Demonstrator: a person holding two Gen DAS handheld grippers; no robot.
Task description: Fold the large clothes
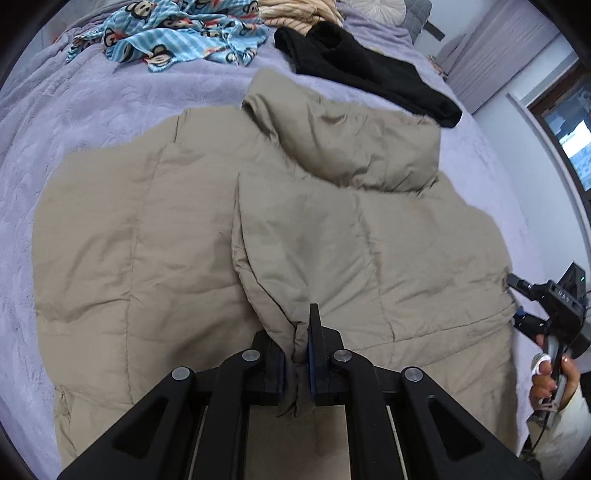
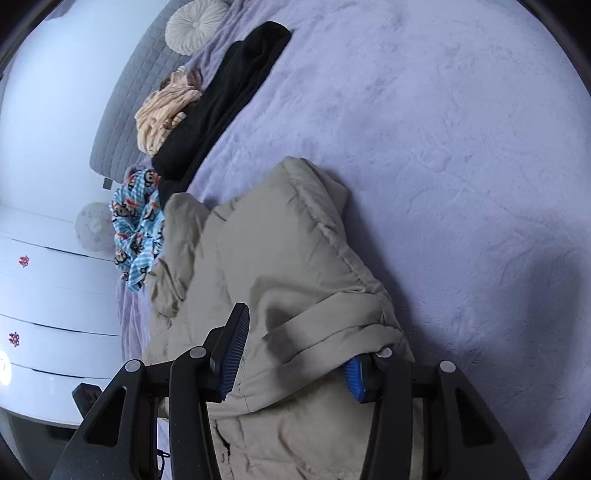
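A large beige puffer jacket [image 1: 184, 229] lies spread on the lilac bed cover, its hood [image 1: 354, 136] toward the far side. One sleeve [image 1: 273, 236] is folded over the jacket's middle. My left gripper [image 1: 301, 343] is shut on that sleeve's cuff. My right gripper [image 1: 517, 299] sits at the jacket's right edge. In the right wrist view it [image 2: 295, 354] is open, its jaws wide apart on either side of a thick fold of the jacket [image 2: 288, 266]; the right fingertip is hidden under the fabric.
A black garment [image 1: 369, 70] lies beyond the hood. A blue monkey-print cloth [image 1: 173, 33] and a cream striped cloth [image 1: 295, 14] lie at the head of the bed. The lilac bed cover [image 2: 443, 147] stretches to the right. White drawers [image 2: 44, 295] stand beside the bed.
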